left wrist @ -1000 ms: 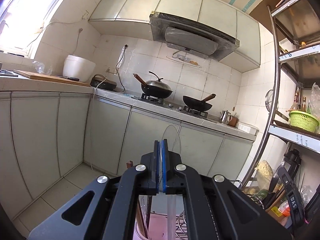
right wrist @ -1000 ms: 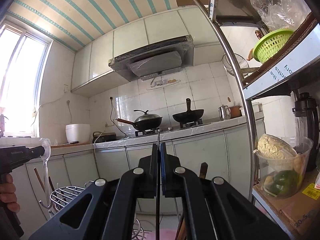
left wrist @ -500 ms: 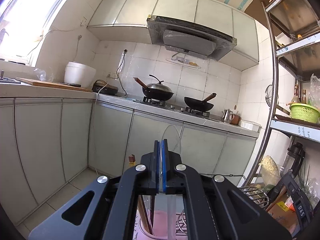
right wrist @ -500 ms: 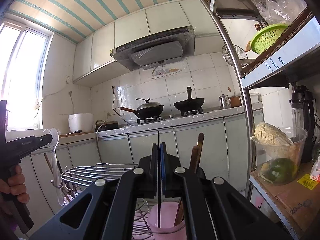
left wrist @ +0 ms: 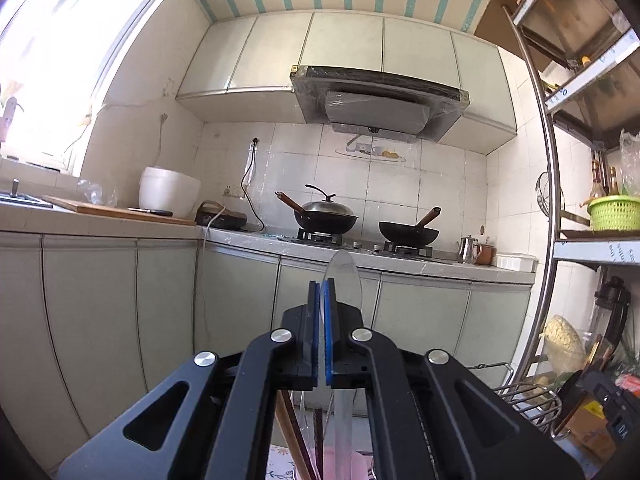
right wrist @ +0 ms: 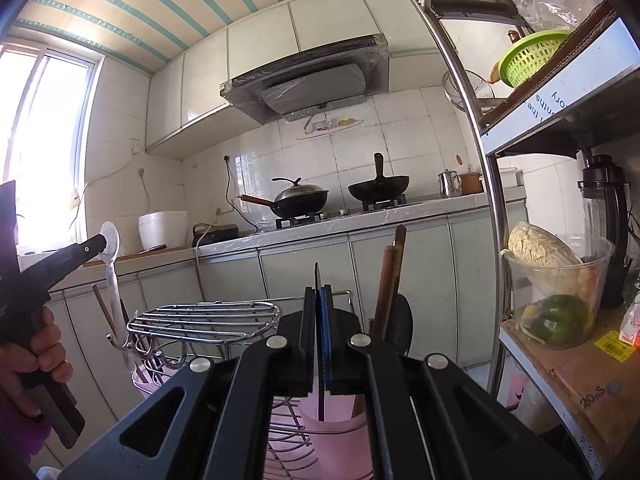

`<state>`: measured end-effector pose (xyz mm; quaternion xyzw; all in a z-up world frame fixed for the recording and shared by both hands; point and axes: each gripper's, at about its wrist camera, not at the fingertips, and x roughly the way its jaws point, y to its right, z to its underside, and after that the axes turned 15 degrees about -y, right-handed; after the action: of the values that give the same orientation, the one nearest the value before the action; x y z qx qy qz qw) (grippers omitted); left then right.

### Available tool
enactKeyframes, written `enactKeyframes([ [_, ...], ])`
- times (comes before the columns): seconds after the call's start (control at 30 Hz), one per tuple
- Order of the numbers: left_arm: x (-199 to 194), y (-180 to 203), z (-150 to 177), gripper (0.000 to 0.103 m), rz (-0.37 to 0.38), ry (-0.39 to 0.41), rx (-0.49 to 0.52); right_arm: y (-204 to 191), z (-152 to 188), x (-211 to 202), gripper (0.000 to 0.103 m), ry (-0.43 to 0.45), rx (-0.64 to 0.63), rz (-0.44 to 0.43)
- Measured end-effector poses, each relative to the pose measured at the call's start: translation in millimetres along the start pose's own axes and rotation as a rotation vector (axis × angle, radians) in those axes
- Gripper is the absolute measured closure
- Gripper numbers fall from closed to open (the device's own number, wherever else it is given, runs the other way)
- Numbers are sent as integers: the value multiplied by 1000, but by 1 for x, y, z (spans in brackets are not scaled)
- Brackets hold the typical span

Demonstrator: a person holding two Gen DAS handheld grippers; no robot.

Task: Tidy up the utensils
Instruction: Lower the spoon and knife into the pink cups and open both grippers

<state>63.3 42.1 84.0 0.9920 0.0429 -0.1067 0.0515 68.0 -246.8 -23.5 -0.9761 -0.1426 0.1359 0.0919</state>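
In the left wrist view my left gripper (left wrist: 323,285) is shut on a metal spoon (left wrist: 343,276), bowl up and handle hanging down. The right wrist view shows that left gripper (right wrist: 96,246) at the left with the spoon (right wrist: 111,264); the handle reaches down beside the wire rack (right wrist: 204,316) towards a pink cup (right wrist: 142,384). My right gripper (right wrist: 318,290) is shut on a thin dark utensil (right wrist: 320,396), seen edge-on. Its lower end hangs inside another pink cup (right wrist: 332,432), which also holds wooden sticks (right wrist: 390,280).
A metal shelf post (right wrist: 480,200) and shelves stand close on the right, with a clear tub of vegetables (right wrist: 560,288) and a black blender (right wrist: 604,216). Behind lies the counter with two woks (left wrist: 326,216) and a white rice cooker (left wrist: 168,196). A hand (right wrist: 36,344) grips the left tool.
My right gripper has sunk, so the rack and pink cup have risen into view and the dark utensil's end is now in the cup. The left view has tilted up slightly, spoon still held.
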Motion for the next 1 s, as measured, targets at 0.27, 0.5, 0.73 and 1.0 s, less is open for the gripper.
enactKeyframes([
  [0.27, 6, 10, 21, 102, -37, 8, 56, 0, 4, 1, 100, -24, 1, -1],
  [0.5, -6, -2, 32, 102, -26, -59, 31, 0, 9, -5, 100, -46, 7, 2],
  [0.73, -17, -11, 42, 102, -10, -126, 1, -1, 13, -10, 100, -74, 21, -1],
  [1.0, -19, -13, 66, 102, 19, -224, 23, -5, 26, -12, 100, -117, 12, 19],
])
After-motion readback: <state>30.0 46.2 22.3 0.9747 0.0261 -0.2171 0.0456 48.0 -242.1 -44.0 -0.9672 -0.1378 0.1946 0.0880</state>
